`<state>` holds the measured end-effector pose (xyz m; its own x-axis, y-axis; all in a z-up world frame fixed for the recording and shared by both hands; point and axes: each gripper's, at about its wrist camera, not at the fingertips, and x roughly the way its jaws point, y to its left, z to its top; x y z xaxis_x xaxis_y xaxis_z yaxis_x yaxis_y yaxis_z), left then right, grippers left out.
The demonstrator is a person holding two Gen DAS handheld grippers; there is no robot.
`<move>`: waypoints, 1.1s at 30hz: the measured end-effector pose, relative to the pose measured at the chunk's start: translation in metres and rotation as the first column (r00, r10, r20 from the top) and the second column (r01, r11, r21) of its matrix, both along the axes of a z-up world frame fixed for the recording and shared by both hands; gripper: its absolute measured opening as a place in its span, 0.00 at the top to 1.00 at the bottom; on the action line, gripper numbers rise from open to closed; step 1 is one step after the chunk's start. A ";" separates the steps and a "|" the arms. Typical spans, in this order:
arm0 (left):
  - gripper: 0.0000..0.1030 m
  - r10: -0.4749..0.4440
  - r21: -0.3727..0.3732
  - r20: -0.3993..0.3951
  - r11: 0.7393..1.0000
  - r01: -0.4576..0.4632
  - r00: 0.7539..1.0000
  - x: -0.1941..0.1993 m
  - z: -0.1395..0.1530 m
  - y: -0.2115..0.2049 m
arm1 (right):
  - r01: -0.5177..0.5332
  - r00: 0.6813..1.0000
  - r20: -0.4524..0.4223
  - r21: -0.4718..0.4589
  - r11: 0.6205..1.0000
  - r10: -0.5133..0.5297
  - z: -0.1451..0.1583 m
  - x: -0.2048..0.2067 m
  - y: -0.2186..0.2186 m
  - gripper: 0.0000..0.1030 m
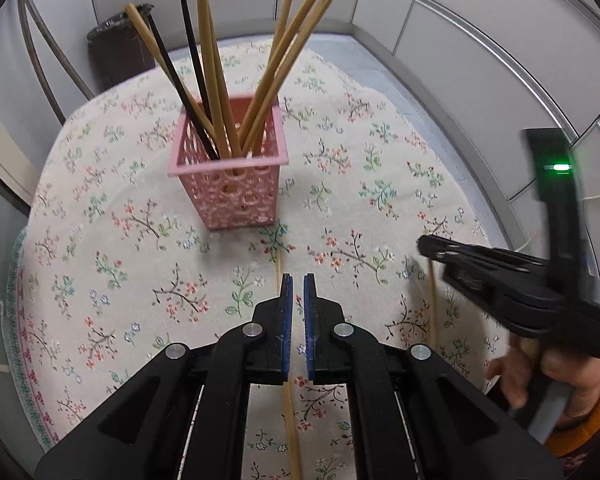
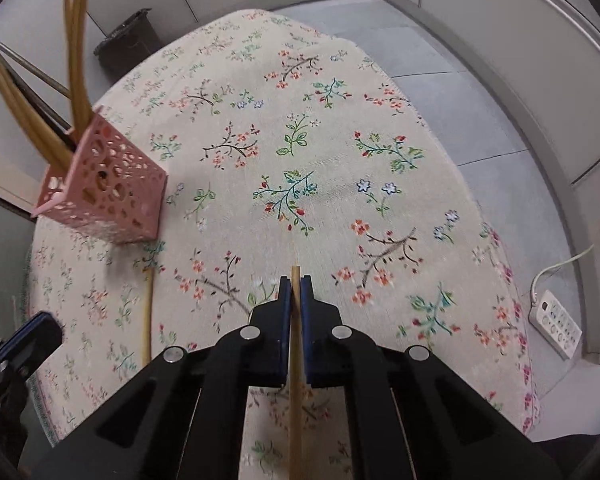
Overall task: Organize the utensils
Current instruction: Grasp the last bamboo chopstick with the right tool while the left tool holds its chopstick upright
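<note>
Two grippers work above a floral tablecloth (image 2: 380, 152). Right gripper (image 2: 295, 280) pinches a bamboo chopstick (image 2: 295, 360); left gripper (image 1: 298, 280) sits nearly closed, empty. No writing is legible.

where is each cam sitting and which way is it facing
Left wrist: on the left gripper, angled down at the pink basket of chopsticks; the right gripper and a hand show.
Right wrist: on the right gripper, angled down at the floral tablecloth; its jaws pinch a chopstick.
Shared: basket, tablecloth, a loose chopstick, black bin.
</note>
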<state>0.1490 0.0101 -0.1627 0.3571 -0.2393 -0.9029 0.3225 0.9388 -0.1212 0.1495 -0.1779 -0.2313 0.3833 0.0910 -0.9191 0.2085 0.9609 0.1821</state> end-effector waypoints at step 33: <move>0.96 0.031 0.074 -0.083 0.997 -0.025 0.996 0.026 -0.061 -0.026 | 0.001 0.998 0.055 0.039 0.999 -0.003 0.027 -0.021 -0.020 0.95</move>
<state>0.1747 -0.0157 -0.2235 0.2845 -0.1627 -0.9448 0.2875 0.9546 -0.0778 0.1281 -0.1978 -0.2042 0.4333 0.1256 -0.8925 0.1990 0.9525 0.2307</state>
